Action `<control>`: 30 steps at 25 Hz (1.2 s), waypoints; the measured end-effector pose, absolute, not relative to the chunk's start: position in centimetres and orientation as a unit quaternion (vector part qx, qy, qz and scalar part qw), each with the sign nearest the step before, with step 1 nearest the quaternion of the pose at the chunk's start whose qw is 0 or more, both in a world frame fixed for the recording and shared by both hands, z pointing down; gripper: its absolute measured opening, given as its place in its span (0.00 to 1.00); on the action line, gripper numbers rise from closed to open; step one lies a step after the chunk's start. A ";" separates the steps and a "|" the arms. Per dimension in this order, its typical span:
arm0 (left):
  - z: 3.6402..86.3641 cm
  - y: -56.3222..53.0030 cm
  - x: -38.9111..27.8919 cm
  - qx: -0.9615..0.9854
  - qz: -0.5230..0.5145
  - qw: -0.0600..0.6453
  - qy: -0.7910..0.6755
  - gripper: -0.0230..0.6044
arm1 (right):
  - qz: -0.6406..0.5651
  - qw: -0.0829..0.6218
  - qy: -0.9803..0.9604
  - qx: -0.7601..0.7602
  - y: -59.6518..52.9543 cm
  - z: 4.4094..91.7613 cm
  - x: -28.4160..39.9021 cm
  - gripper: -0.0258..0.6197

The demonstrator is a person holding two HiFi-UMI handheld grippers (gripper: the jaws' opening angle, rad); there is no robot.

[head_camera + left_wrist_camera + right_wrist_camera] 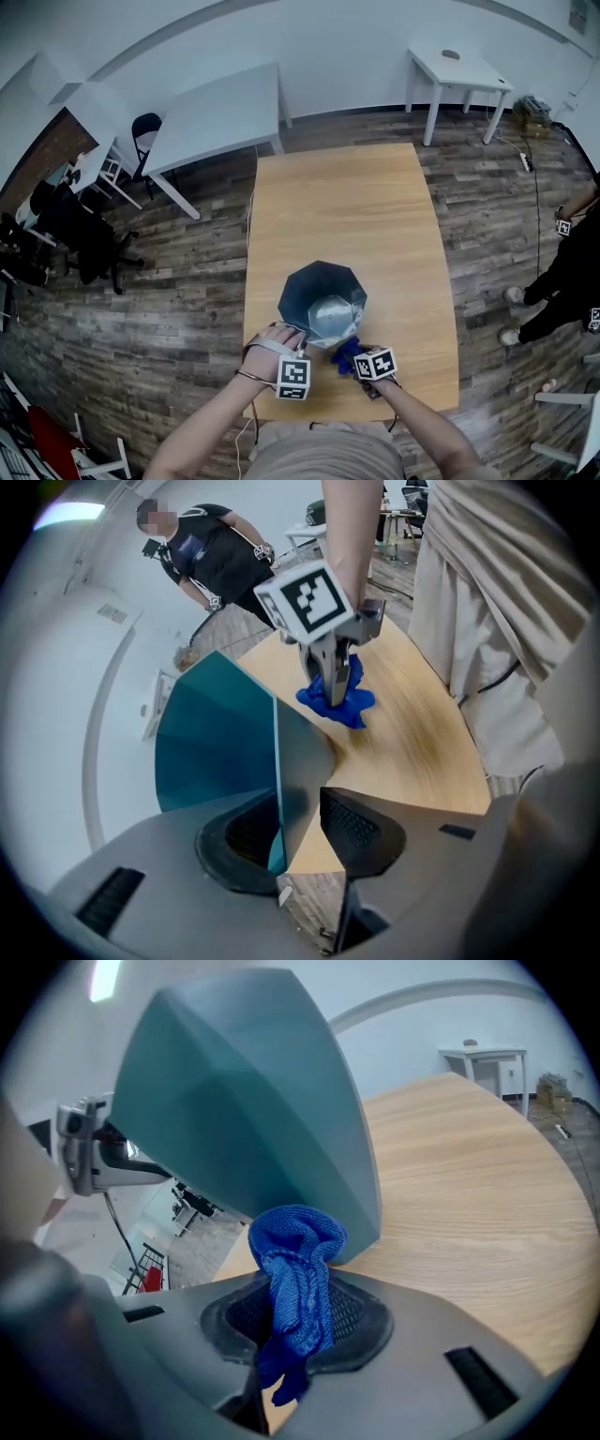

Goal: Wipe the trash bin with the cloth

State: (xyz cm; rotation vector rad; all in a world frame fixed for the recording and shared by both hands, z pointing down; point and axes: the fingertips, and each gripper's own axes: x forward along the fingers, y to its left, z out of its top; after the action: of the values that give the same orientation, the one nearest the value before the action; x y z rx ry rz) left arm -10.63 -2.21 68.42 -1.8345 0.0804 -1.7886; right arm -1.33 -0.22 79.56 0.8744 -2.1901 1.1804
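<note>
A teal faceted trash bin (323, 300) stands upright near the wooden table's front edge. My left gripper (289, 336) sits at the bin's near-left rim. In the left gripper view the bin's thin wall (220, 742) stands between the jaws of that gripper (300, 832), with a gap showing on the right side, so it is open. My right gripper (354, 358) is shut on a blue cloth (347, 354), low beside the bin's front right. The right gripper view shows the cloth (298, 1269) bunched between the pads of the right gripper (295, 1321), against the bin's outer side (253, 1101).
The wooden table (347, 206) stretches away behind the bin. White tables (216, 117) stand farther back on the plank floor, and dark chairs (75, 234) are at the left. A person (562, 272) stands to the right of the table.
</note>
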 end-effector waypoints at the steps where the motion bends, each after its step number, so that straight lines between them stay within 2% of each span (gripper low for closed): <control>1: 68.4 -2.4 -10.8 -0.684 -0.670 0.285 0.033 0.25 | 0.432 0.240 -0.809 0.318 0.3 78.3 -1.3 0.16; 9: 67.7 -2.1 -10.3 -0.689 -0.677 0.253 0.055 0.20 | 0.386 0.174 -0.851 0.311 1.9 67.9 -1.2 0.16; 15: 67.6 -0.2 -7.9 -0.706 -0.669 0.224 0.058 0.15 | 0.383 0.135 -0.853 0.329 1.8 64.5 -1.0 0.16; 22: 67.9 0.4 -6.9 -0.709 -0.670 0.210 0.064 0.15 | 0.379 0.136 -0.847 0.347 0.3 64.8 -1.3 0.16; 30: 67.7 0.5 -7.0 -0.714 -0.666 0.210 0.055 0.15 | 0.394 0.176 -0.828 0.358 -0.8 69.4 -1.9 0.16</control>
State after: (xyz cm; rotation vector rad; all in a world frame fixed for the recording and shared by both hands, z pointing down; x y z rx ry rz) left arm -7.01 0.46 67.67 -1.9856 0.1518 -1.8513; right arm -1.92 -0.82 69.38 1.0138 -2.3465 1.1147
